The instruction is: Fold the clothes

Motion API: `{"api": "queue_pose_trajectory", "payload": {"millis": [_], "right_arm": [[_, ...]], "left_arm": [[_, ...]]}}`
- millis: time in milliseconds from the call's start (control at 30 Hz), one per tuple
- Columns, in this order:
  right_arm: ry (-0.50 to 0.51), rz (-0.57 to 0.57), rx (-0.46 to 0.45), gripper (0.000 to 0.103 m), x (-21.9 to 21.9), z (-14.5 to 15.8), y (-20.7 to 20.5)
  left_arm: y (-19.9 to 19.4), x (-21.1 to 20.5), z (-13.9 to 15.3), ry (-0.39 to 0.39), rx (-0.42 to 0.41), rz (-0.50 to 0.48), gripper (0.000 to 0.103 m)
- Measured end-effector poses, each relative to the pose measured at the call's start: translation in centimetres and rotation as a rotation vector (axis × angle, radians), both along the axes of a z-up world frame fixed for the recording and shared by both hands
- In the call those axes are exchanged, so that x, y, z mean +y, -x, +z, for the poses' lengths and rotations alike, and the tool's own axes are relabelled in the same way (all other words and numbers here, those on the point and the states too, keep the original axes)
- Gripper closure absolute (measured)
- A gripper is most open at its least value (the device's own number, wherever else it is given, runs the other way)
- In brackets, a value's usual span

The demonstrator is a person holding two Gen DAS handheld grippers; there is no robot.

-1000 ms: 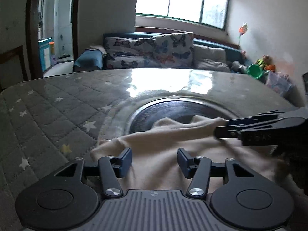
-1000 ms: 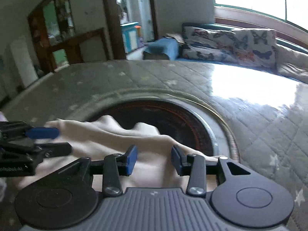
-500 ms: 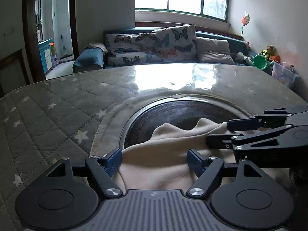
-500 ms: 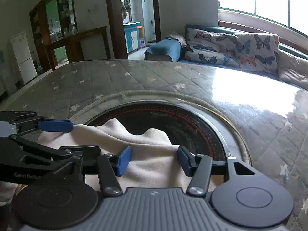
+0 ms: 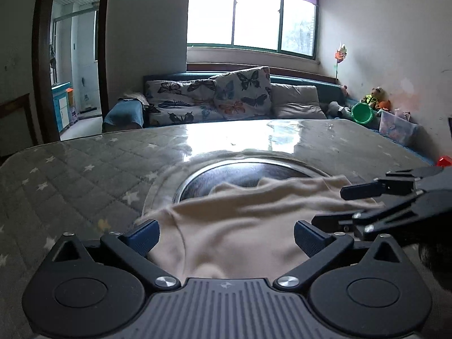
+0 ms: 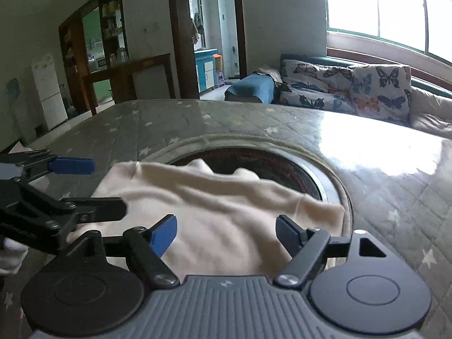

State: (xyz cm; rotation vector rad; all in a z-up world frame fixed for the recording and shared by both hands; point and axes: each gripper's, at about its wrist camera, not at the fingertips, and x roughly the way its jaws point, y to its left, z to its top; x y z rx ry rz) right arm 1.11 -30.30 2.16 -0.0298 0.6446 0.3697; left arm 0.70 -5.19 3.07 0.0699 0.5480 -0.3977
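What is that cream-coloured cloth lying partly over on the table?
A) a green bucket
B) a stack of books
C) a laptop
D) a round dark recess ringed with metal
D: the cream cloth drapes over the near rim of the round recess set into the quilted table.

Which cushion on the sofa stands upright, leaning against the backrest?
The square butterfly-print cushion in the middle of the sofa stands upright. The long butterfly-print cushion to its left and the plain beige cushion to its right both sit lower.
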Motion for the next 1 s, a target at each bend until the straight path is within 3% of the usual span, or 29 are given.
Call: {"api": "queue_pose_trajectory", "payload": {"millis": [300, 567, 867, 1000], "right_arm": [[0.039, 0.005, -0.006, 0.018, 0.9, -0.7, 1.7], [0.093, 0.013, -0.017, 0.000, 1.6, -1.7, 2.3], [0.065, 0.013, 0.006, 0.000, 1.1, -2.2, 2.1], [0.050, 0.014, 0.018, 0.000, 0.9, -2.3, 2.0]], "left_arm": [[2.0, 1.4, -1.8, -0.013, 0.061, 0.031, 0.000], [2.2, 2.8, -2.5, 0.040, 0.123, 0.056, 0.000], [3.4, 5.3, -0.8, 0.104, 0.033, 0.164, 0.001], [2.9, 6.5, -0.7, 0.111, 0.040, 0.224, 0.007]]}}
